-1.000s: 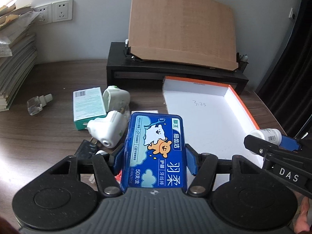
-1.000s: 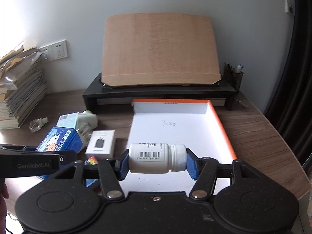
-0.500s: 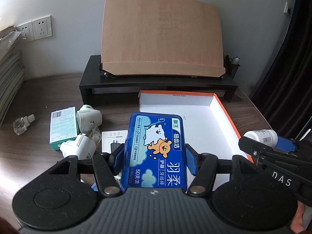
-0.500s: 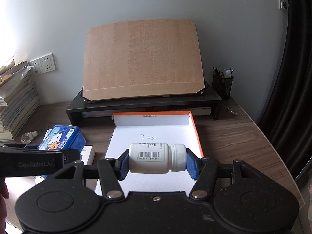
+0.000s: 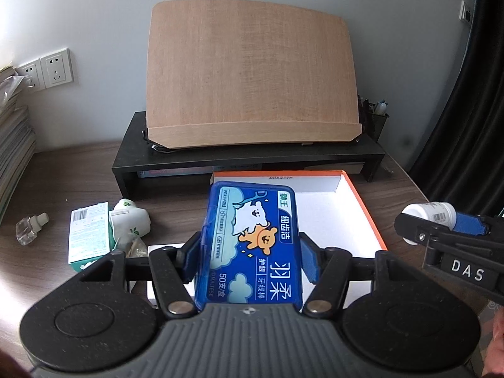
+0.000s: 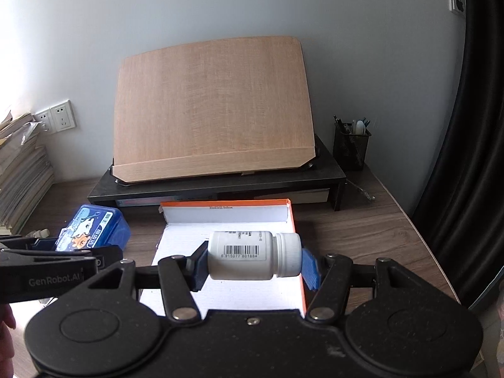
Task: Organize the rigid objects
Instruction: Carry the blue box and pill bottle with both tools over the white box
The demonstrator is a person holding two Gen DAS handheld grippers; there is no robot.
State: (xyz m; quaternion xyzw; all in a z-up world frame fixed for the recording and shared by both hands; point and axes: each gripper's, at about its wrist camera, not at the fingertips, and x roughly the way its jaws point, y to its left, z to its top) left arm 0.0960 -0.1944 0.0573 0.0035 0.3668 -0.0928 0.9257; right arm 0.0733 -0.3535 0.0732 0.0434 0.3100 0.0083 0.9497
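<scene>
Two hand-held grippers, each tilted downward, are raised side by side above the near edge of the counter (image 5: 78, 170), pointing toward its back edge. We see the left gripper (image 5: 250, 253) with its jaws closed on the long sides of a blue floss-pick box (image 5: 252, 245), which lies flat with its printed lid facing up, over the left part of an orange-rimmed white tray (image 5: 362, 208). The lid carries a white dog and an orange bear, large Chinese characters, "50" with further characters, and a partly hidden word ending in "MALTESE". The right gripper (image 6: 254, 260) has its jaws closed endwise on a white pill bottle (image 6: 252, 255), held on its side with the cap to the right, above the tray (image 6: 293, 220). We read a barcode on its label, the digits being too small to trust. The left gripper's side, in the right wrist view, reads "GenRobot.AI"; the right gripper's side, in the left wrist view, reads "DAS". Small print on the tray's far wall is not legible to us. A fingertip (image 6: 6, 318) shows at the left edge of the right wrist view.
</scene>
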